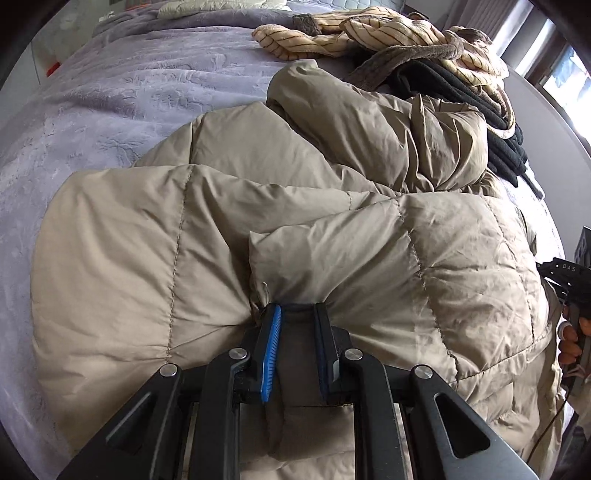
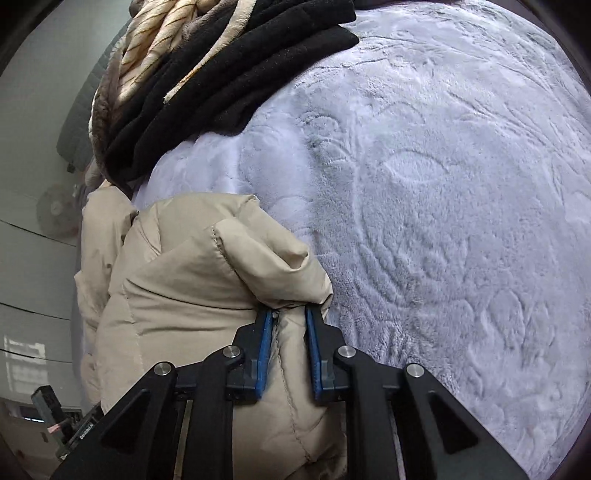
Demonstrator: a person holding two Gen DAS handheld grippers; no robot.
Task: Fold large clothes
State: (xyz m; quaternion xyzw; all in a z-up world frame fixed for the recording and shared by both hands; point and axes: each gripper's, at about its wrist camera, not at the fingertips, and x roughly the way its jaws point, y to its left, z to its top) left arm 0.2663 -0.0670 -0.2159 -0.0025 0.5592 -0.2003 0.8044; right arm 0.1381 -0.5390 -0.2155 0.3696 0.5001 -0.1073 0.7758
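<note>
Left wrist view: a beige padded coat (image 1: 295, 206) lies bunched across the middle and lower frame on a grey plush bedspread (image 1: 122, 92). The left gripper (image 1: 295, 314), at lower centre, pinches a fold of the coat between its narrowly set blue pads. At upper right sit a cream striped fleece garment (image 1: 373, 33) and a stack of black clothes (image 1: 476, 107), touching the coat's far edge. A hand (image 1: 570, 334) on a black device shows at the right edge.

Right wrist view: the right gripper (image 2: 289, 314), lower centre, is clamped on a coat edge (image 2: 207, 280). The bedspread (image 2: 443, 184) fills the right side; the black clothes (image 2: 240, 74) lie upper left.
</note>
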